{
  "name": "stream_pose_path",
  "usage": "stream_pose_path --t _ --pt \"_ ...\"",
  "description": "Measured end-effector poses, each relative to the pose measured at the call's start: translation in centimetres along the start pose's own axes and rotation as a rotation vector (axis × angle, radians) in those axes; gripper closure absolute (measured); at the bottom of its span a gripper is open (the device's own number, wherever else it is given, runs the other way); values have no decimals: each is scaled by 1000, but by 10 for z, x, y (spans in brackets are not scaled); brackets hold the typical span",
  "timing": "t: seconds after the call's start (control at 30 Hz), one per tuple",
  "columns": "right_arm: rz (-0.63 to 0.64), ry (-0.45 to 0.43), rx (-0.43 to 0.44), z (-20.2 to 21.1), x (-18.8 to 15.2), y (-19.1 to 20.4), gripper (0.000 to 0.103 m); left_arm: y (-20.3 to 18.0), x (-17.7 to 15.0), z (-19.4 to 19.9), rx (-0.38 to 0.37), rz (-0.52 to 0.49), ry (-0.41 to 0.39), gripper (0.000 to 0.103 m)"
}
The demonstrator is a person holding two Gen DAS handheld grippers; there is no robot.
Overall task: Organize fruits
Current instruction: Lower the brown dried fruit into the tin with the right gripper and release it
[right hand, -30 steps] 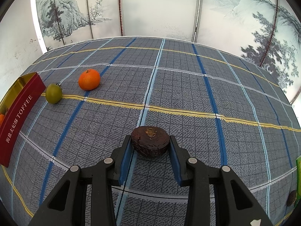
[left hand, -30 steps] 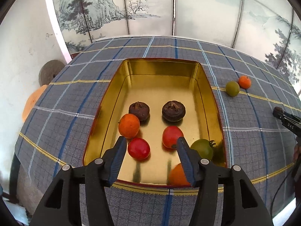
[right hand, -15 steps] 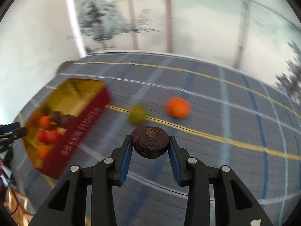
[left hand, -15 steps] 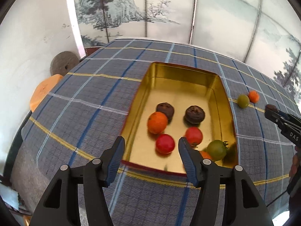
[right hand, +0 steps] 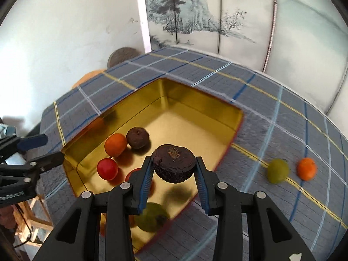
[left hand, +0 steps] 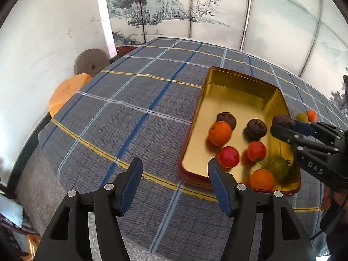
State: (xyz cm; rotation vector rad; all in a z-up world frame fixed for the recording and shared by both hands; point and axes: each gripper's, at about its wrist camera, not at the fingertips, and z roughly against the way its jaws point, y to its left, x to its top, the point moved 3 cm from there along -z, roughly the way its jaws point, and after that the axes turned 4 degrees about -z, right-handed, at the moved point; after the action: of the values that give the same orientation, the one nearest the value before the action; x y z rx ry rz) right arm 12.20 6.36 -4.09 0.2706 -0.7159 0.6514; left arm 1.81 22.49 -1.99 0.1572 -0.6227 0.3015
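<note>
A gold tin tray [left hand: 237, 91] [right hand: 184, 113] with red outer walls sits on the plaid tablecloth and holds several fruits: oranges, red ones, dark brown ones and a green one. My right gripper [right hand: 173, 173] is shut on a dark brown fruit [right hand: 173, 165] and holds it above the tray's near right part; it shows in the left wrist view [left hand: 282, 122] over the tray's right rim. My left gripper [left hand: 175, 184] is open and empty, above the cloth just left of the tray's near corner.
A green fruit [right hand: 278, 170] and an orange fruit [right hand: 306, 168] lie on the cloth right of the tray; they show small in the left wrist view [left hand: 301, 116]. An orange stool [left hand: 67, 91] and a round stone [left hand: 90, 62] stand beyond the table's left edge.
My right gripper has carried the dark brown fruit left from the bare cloth to above the tray. My left gripper has drawn back and left, off the tray.
</note>
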Motion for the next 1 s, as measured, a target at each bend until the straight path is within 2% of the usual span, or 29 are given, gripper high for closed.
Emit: stream_pose_path --t 0.5,0.77,1.0 --pt "28 60 -7 -29 -2 18 67 16 -1 -5 16 27 12 40" --pt "16 54 -3 -28 -4 19 66 14 -2 -5 14 25 13 40" --pt "4 32 3 -20 -2 18 60 8 -2 -3 18 15 15 40"
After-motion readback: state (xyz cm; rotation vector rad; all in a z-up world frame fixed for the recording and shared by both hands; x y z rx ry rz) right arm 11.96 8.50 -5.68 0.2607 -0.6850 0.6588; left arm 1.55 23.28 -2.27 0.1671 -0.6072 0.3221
